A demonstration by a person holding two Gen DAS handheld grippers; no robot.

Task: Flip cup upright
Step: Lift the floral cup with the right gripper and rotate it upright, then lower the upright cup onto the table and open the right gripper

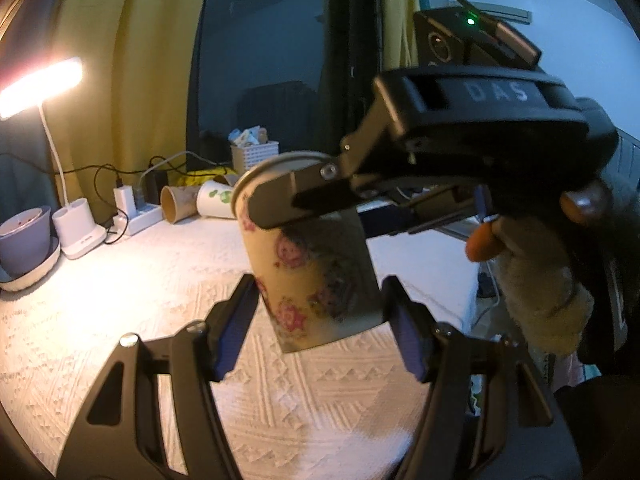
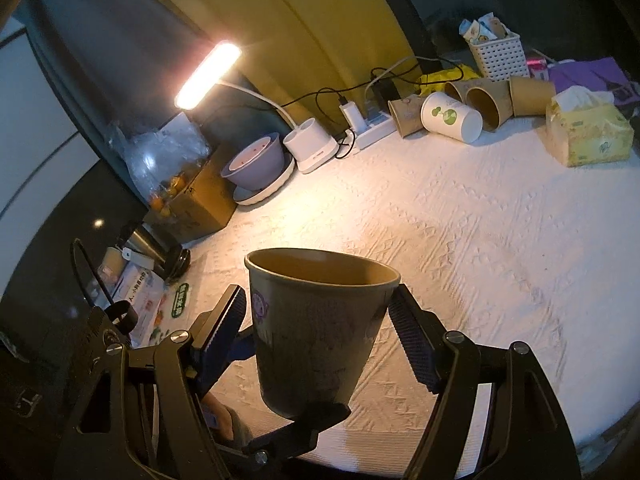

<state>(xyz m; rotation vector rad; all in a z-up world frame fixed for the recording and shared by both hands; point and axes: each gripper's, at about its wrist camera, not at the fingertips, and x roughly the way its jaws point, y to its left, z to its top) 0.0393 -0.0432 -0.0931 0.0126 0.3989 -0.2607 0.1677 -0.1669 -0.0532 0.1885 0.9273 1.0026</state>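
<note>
A paper cup with pink flower print point(image 1: 316, 276) hangs in the air above the white textured cloth point(image 1: 120, 300), mouth up and slightly tilted. My right gripper point(image 1: 304, 200) is shut on the cup near its rim, coming in from the right. My left gripper point(image 1: 320, 316) is open, its blue pads on either side of the cup's lower body, not clearly touching. In the right wrist view the cup point(image 2: 316, 332) stands between the right gripper's fingers point(image 2: 320, 316), open mouth toward the lamp, and the left gripper's fingers point(image 2: 316, 420) show under its base.
Several paper cups point(image 2: 452, 116) lie on their sides at the back by a power strip point(image 2: 372, 128), white basket point(image 2: 498, 56) and tissue pack point(image 2: 588, 132). A lit lamp point(image 2: 208, 74), purple bowl point(image 2: 256, 160) and box point(image 2: 192, 200) stand at the left.
</note>
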